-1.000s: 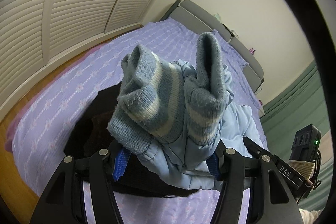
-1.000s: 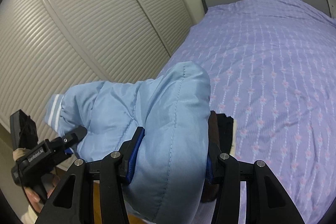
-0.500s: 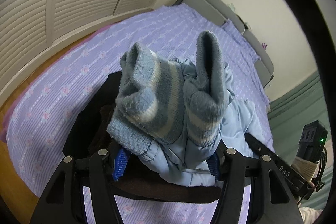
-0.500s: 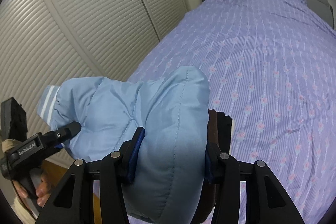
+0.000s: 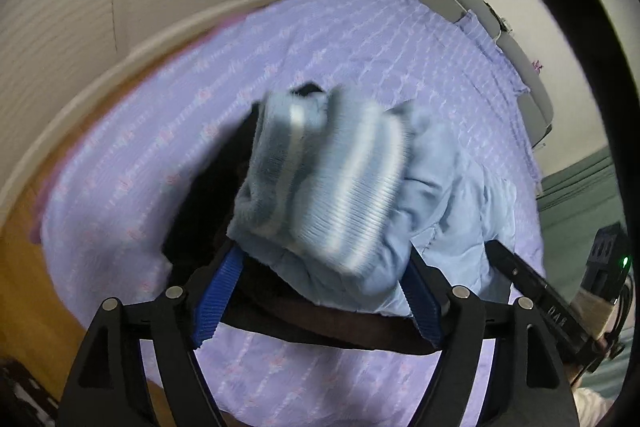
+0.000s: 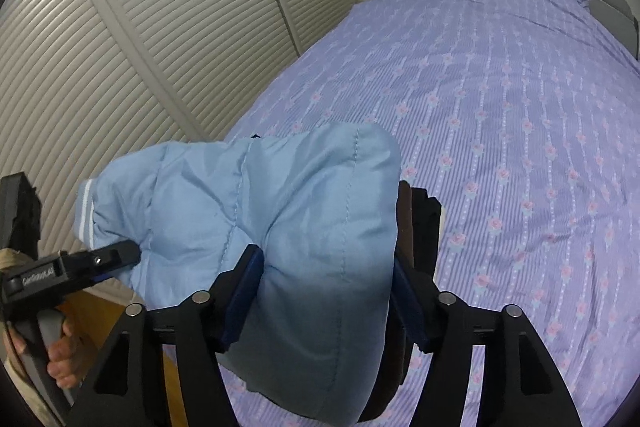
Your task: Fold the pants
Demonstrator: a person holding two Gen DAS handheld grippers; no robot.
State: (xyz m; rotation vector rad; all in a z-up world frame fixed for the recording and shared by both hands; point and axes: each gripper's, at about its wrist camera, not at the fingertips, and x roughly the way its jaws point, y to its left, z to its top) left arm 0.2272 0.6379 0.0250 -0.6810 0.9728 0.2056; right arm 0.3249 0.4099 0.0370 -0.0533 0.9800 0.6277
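Starting on your left: your left gripper [image 5: 320,291] is clenched on the pants [image 5: 440,187] at the striped knit cuffs [image 5: 328,179], which bunch up and flop over just ahead of its blue pads [image 5: 218,297]. That view is blurred, so the cuff detail is soft, but the cloth clearly fills the gap between the jaws. A dark garment [image 5: 208,195] shows beneath the pants on the bed [image 5: 360,47]; whether it is a lining or a separate piece, you cannot tell from here.

Moving right, the padded blue body of the pants [image 6: 224,211] stretches between your two hands, above the near edge of the bed [image 6: 500,107].

On your right, your right gripper [image 6: 326,303] is grasping a thick doubled wad of the same pants, the quilted fabric bulging up between and over the pads [image 6: 242,297].

By the look of it, the job is around midway: the pants seem gathered, with both ends lifted. No fold lies flat on the bed yet. You still have to lay the bundle down, square the edges and let go.
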